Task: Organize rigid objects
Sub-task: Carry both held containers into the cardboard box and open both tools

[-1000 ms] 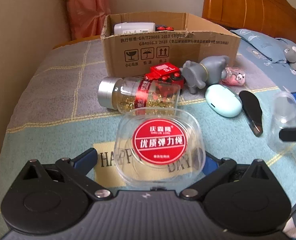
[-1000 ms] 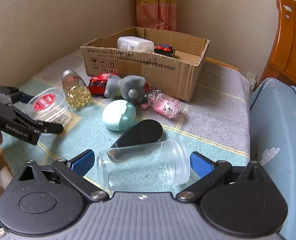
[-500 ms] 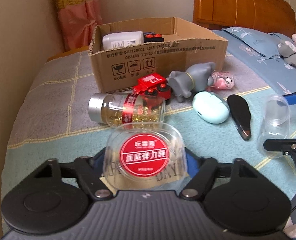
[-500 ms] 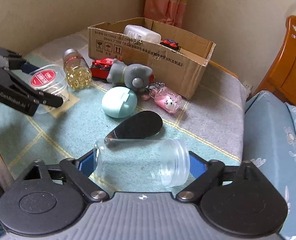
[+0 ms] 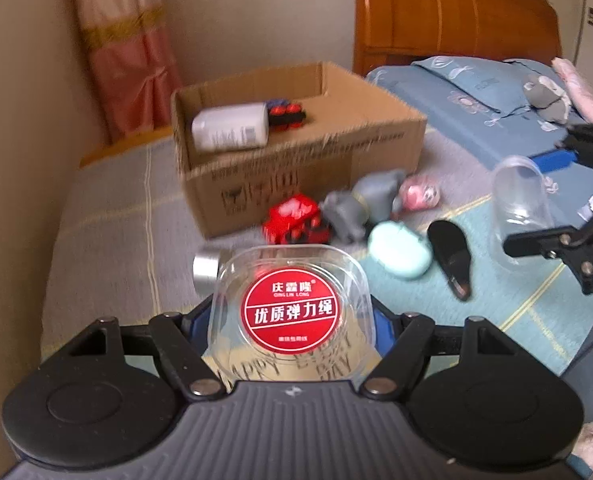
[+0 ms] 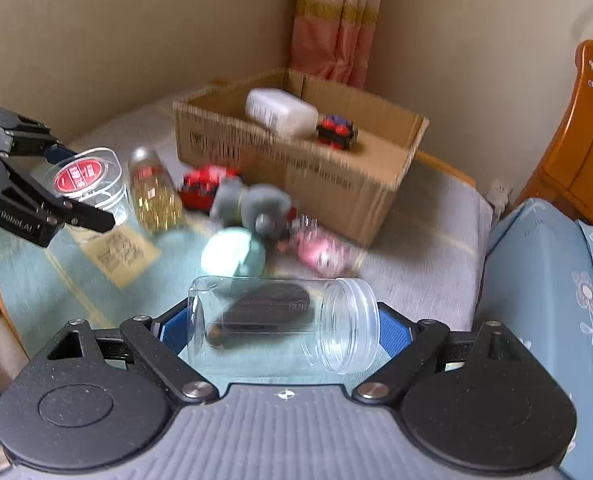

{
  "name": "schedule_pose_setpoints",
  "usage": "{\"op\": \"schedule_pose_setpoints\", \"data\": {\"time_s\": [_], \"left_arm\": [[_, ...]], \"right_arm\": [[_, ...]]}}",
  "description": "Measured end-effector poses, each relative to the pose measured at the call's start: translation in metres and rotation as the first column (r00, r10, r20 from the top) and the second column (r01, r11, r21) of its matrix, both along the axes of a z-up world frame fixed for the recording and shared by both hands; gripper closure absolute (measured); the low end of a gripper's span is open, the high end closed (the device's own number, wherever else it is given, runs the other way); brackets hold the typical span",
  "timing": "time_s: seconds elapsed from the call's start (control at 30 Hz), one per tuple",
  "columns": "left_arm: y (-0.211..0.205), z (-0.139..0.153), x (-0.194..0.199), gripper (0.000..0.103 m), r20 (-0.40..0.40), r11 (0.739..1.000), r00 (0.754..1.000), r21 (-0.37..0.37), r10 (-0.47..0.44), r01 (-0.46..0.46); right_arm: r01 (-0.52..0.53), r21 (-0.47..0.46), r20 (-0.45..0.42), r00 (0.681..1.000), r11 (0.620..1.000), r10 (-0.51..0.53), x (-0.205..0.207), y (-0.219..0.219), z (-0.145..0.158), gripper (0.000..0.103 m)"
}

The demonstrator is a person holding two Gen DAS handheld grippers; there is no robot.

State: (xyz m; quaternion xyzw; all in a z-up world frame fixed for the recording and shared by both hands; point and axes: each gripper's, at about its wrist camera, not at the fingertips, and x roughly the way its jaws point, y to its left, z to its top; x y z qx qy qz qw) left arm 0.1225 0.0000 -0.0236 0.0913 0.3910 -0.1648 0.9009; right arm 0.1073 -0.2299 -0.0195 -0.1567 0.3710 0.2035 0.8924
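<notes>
My left gripper (image 5: 292, 320) is shut on a clear plastic tub with a round red label (image 5: 292, 308), held above the bedspread. My right gripper (image 6: 284, 328) is shut end to end on a clear empty jar (image 6: 280, 324) lying sideways and lifted off the bed. Each gripper shows in the other view: the left one with its tub (image 6: 88, 184), the right one with its jar (image 5: 520, 208). An open cardboard box (image 5: 308, 168) stands behind, holding a white bottle (image 5: 232, 126) and a small red-and-black toy (image 5: 286, 114).
On the bed lie a capsule bottle (image 6: 154, 196), a red toy truck (image 5: 292, 220), a grey plush toy (image 5: 356, 204), a pink keychain (image 5: 418, 194), a mint case (image 5: 398, 250), a black oval object (image 5: 452, 254) and a brown card (image 6: 122, 254). A wooden headboard (image 5: 456, 12) stands behind.
Both grippers closed from wide open onto their items, then lifted the tub and the jar off the bed. The views now look down on the box from higher up.
</notes>
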Motion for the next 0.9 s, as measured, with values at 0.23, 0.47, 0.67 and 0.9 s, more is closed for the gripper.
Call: {"op": "schedule_pose_setpoints", "data": {"time_s": [0.23,0.47,0.67,0.9], "left_arm": [[-0.01,0.033,0.027,0.03,0.058,0.998,0.996,0.004,-0.065,0.065],[-0.018,0.056,0.073,0.03,0.128,0.998,0.99,0.021,-0.062,0.06],[-0.022,0.056,0.117,0.03,0.119,0.999,0.992,0.03,-0.037,0.034],[-0.02,0.041,0.147,0.026,0.103,0.999,0.995,0.037,-0.009,0.006]], "right_arm": [[-0.014,0.04,0.065,0.998,0.999,0.012,0.025,0.007,0.032,0.009],[-0.011,0.095,0.11,0.994,0.995,0.001,0.059,0.012,0.06,0.009],[-0.001,0.12,0.124,0.992,0.993,-0.014,0.078,0.017,0.068,0.009],[0.003,0.101,0.127,0.992,0.995,-0.016,0.093,0.026,0.068,0.009]]}}
